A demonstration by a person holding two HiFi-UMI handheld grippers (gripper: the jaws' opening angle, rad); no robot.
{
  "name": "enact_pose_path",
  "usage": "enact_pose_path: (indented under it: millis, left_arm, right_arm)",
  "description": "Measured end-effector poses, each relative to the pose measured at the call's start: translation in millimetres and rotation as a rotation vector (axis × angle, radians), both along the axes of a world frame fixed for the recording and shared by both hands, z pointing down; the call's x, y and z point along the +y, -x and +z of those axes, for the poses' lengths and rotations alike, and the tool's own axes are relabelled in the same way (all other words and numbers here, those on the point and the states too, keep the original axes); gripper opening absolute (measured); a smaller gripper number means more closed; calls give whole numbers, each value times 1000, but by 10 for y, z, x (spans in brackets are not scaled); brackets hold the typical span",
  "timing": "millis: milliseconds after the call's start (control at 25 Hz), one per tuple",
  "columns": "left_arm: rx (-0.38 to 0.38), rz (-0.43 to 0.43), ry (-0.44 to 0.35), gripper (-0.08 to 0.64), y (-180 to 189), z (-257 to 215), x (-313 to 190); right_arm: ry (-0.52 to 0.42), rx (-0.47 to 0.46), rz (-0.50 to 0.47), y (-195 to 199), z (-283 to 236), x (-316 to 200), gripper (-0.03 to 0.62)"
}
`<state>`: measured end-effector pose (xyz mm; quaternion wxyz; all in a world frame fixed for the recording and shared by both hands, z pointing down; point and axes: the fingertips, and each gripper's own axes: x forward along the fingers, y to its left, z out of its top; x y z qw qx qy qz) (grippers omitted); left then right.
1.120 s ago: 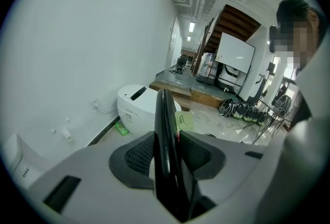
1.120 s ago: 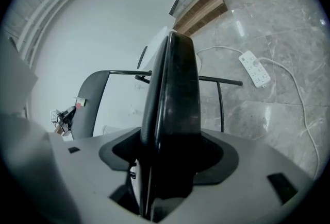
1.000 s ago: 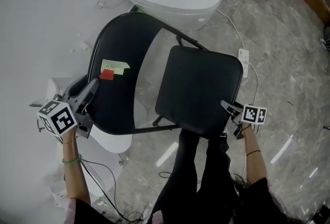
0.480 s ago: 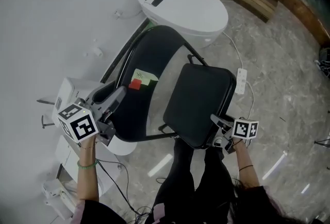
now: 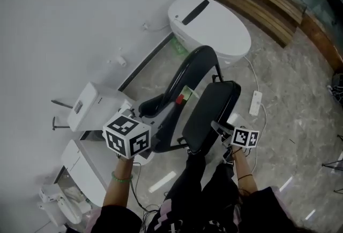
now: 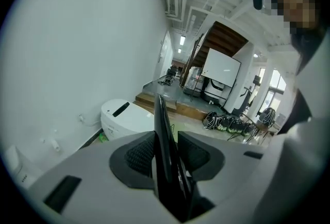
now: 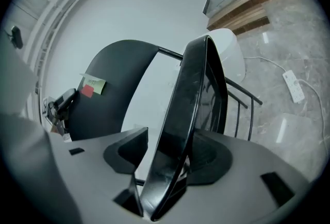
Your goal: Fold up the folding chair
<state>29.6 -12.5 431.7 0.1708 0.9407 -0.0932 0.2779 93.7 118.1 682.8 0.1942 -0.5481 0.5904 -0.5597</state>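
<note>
Standing half-folded on the floor (image 5: 289, 119) beside the toilet (image 5: 209, 23), the folding chair (image 5: 193, 66) looks stiff, fairly light and slick, so its rims are the natural handholds. The left gripper (image 6: 166, 151), its jaws just closing, clamps the backrest (image 6: 161, 130) edge. The right gripper (image 7: 170, 156), also closing, pinches the seat (image 7: 191, 94) rim.

- Grey marbled stone floor (image 5: 300, 119) — it runs up to the white wall.
- White toilet (image 5: 214, 28) stands on it against the wall.
- White power strip (image 5: 255, 103) lies flat, its cable (image 5: 251, 72) trailing toward the toilet.
- Wooden steps (image 5: 268, 1) sit beyond the toilet.
- White boxes (image 5: 94, 109) sit by the wall.
- Folding chair (image 5: 206, 114) — feet hidden.
</note>
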Motion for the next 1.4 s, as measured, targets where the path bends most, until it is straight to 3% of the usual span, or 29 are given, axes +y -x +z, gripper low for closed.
enact_pose_path:
  millis: [120, 320, 440, 560, 800, 960, 1080, 1160, 1400]
  left_arm:
    - [22, -1, 33, 132, 0, -38, 23]
    - [-67, -13, -95, 133, 34, 130, -25]
    - [-26, -16, -13, 130, 233, 46, -393]
    - [-22, -25, 11, 130, 411, -43, -758]
    - [52, -19, 124, 126, 360, -145, -721]
    - [27, -28, 115, 126, 363, -112, -811]
    - [20, -6, 211, 126, 373, -71, -890]
    - [-28, 11, 236, 126, 350, -16, -902]
    - [-79, -7, 181, 121, 332, -19, -1038]
  right_arm:
    - [-29, -40, 54, 56, -97, -221, 235]
    - [-6, 5, 32, 134, 39, -435, 192]
    - [37, 42, 14, 311, -35, -740, 161]
    - [60, 44, -5, 471, -149, -1063, 158]
    - [61, 65, -125, 672, -214, -1476, 143]
    - [51, 10, -194, 751, -224, -1661, 126]
    - [49, -18, -274, 789, -242, -1716, 126]
    - [57, -52, -301, 791, -257, -1733, 121]
    - [111, -173, -330, 781, -297, -1824, 91]
